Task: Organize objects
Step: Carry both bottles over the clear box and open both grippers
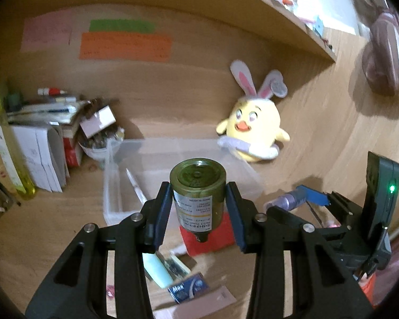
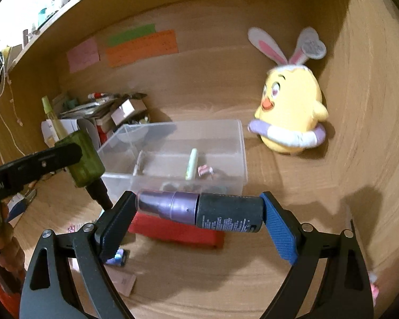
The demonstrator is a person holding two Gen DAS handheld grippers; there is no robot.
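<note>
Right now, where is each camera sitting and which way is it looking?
Left wrist view: on the left gripper; looks along its fingers, shut on the green round bottle, toward the clear plastic box.
Right wrist view: on the right gripper, shut on the purple-and-black tube.
Shared: box, yellow bunny-eared plush chick.

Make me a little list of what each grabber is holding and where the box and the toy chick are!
left gripper: shut on the green bottle, held with its dark cap toward the camera
right gripper: shut on the purple and black bottle, gripped end to end, lying sideways
clear plastic bin: on the desk ahead of both grippers, a few small items inside
chick plush with bunny ears: right of the bin, against the wooden wall
red box: on the desk below the purple and black bottle
</note>
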